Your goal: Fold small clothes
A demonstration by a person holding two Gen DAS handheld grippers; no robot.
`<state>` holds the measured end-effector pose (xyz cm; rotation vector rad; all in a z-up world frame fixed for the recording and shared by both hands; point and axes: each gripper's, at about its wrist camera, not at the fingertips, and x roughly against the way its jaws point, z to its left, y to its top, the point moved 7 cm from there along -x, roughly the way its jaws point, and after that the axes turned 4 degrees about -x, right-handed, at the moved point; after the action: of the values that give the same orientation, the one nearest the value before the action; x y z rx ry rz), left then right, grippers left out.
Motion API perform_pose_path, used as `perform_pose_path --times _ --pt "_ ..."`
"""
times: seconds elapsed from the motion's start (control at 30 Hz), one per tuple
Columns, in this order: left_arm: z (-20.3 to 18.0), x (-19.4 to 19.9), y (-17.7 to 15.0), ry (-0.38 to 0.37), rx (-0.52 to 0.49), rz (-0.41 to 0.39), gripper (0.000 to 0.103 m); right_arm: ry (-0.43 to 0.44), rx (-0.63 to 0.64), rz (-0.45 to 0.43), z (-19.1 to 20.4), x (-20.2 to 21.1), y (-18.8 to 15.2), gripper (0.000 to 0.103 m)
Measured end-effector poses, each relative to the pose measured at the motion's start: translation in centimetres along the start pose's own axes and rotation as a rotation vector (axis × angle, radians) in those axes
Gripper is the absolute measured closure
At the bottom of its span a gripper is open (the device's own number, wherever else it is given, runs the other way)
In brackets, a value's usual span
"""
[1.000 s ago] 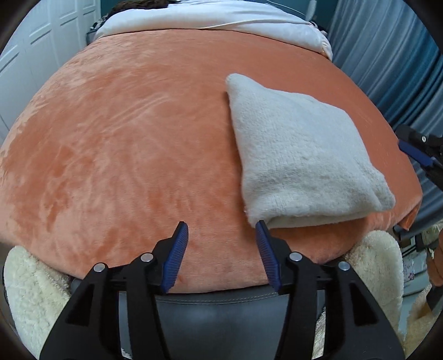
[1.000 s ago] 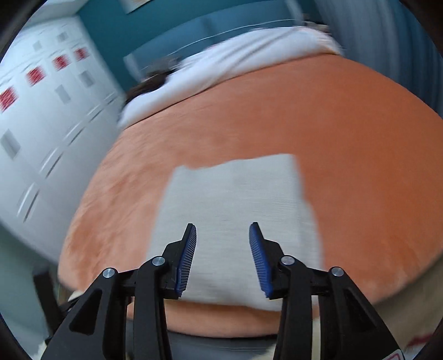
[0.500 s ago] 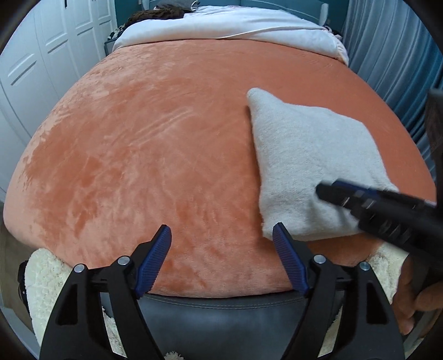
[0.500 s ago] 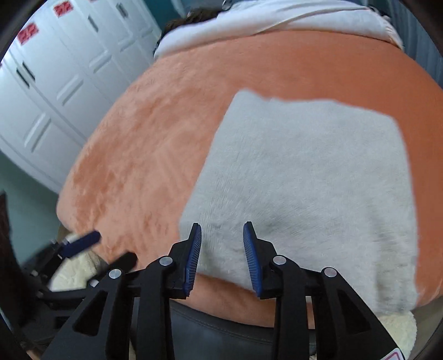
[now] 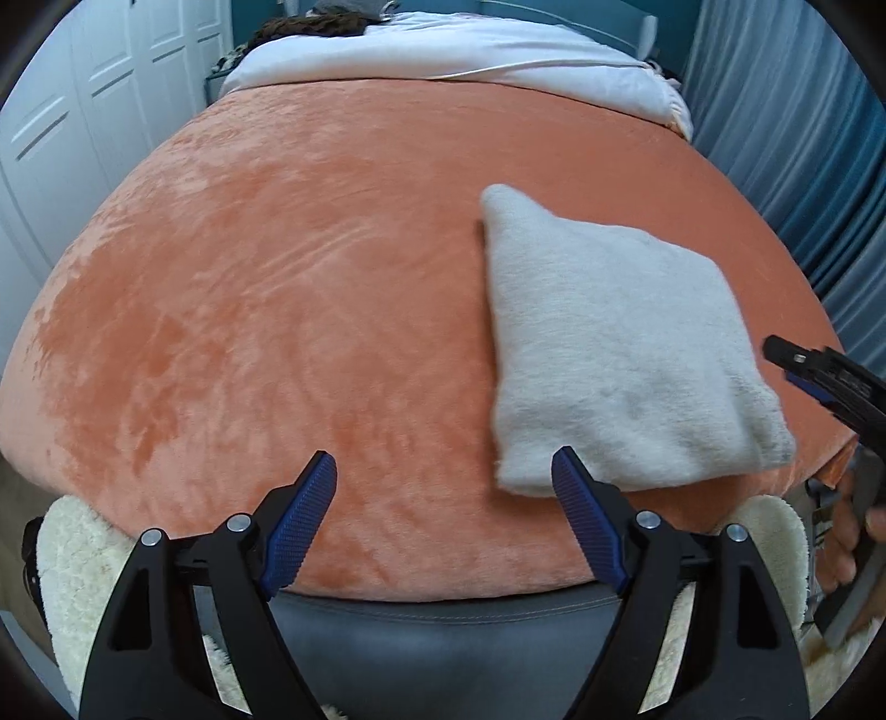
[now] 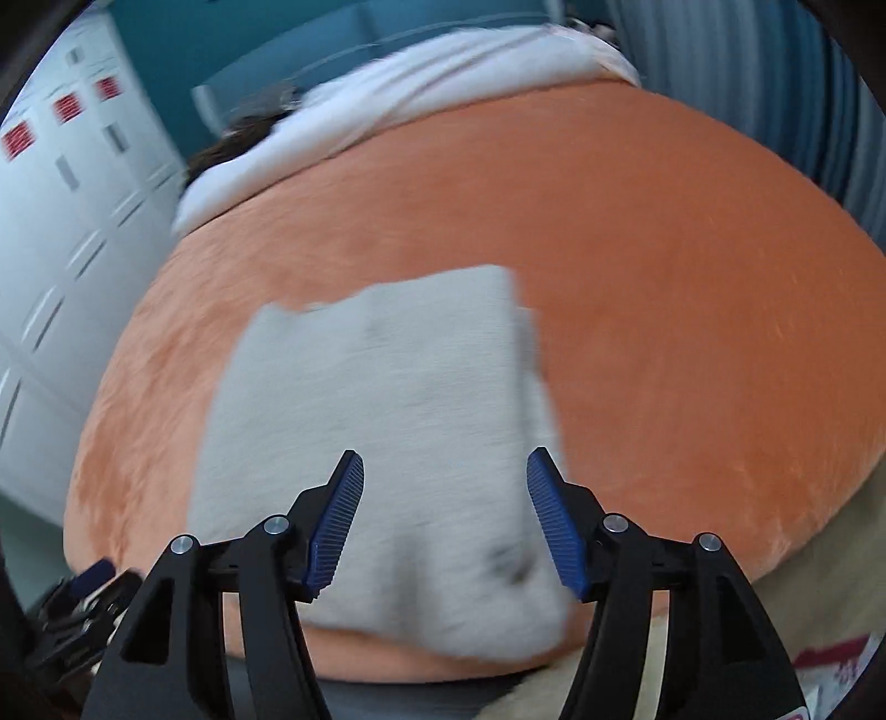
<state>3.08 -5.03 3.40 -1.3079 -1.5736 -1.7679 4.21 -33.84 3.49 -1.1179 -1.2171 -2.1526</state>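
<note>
A folded grey fleece cloth (image 5: pixel 614 343) lies on the orange plush bed cover (image 5: pixel 288 288), near its front right edge. My left gripper (image 5: pixel 443 515) hovers over the cover just left of the cloth's near corner, its jaws opening with nothing between them. In the right wrist view the same cloth (image 6: pixel 387 410) fills the middle, blurred by motion. My right gripper (image 6: pixel 446 515) hangs above the cloth's near edge, jaws opening, pads not pressing on the cloth. The right gripper's fingers (image 5: pixel 825 376) also show at the right edge of the left wrist view.
White bedding (image 5: pixel 454 50) lies across the far end of the bed. White closet doors (image 5: pixel 72 127) stand to the left and blue curtains (image 5: pixel 803 138) to the right. A cream fleece rug (image 5: pixel 72 559) and a grey bench edge (image 5: pixel 443 615) sit below the bed's front.
Both grippers' jaws have spread wider. The right gripper pulled back off the cloth toward the right edge of the left view. The cloth stays folded in place.
</note>
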Motion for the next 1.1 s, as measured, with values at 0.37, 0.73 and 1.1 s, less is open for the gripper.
perform_pose_path --times 0.37,0.73,1.1 --pt "-6.9 -3.7 3.0 0.014 -0.163 0.007 0.022 0.116 0.006 -0.013 0.8 -0.4 3.6 0.09" --pt "-6.8 -6.4 1.7 0.036 -0.15 0.076 0.022 0.046 -0.034 -0.009 -1.4 0.0 0.5 0.084" --pt "-6.9 -6.5 1.1 0.039 -0.156 0.086 0.022 -0.055 0.102 0.046 0.8 0.1 -4.3 0.079"
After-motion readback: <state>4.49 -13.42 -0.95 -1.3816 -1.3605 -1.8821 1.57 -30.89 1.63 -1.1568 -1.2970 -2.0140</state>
